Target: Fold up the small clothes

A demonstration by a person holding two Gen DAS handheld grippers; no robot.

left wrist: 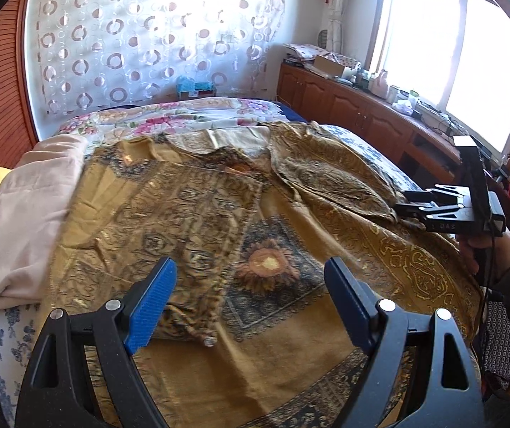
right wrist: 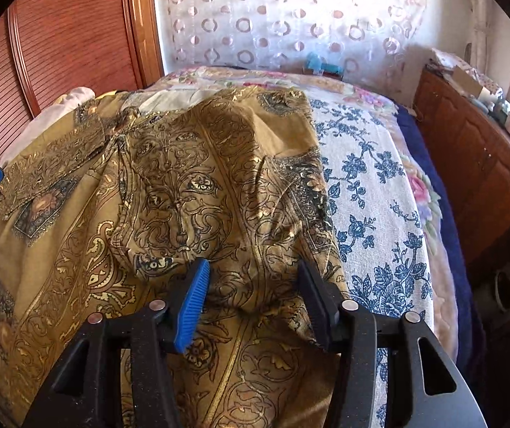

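Note:
A gold garment [left wrist: 183, 214] with dark ornate print lies spread over the bed; in the right wrist view the garment [right wrist: 183, 178] has one side folded over in a rumpled hump. My left gripper [left wrist: 251, 271] hovers open above its lower middle, with nothing between the blue pads. My right gripper [right wrist: 253, 267] stands part-way open astride a raised fold near the garment's right edge; the cloth bulges between the fingers, but the pads do not pinch it. From the left wrist view the right gripper [left wrist: 406, 201] sits low at the folded edge, held by a hand [left wrist: 486, 256].
A folded pale pink cloth [left wrist: 26, 214] lies at the garment's left side. Blue floral bedding [right wrist: 372, 196] shows to the right. A wooden cabinet [left wrist: 344, 107] loaded with clutter runs under the window, and a wooden wardrobe [right wrist: 58, 35] stands left.

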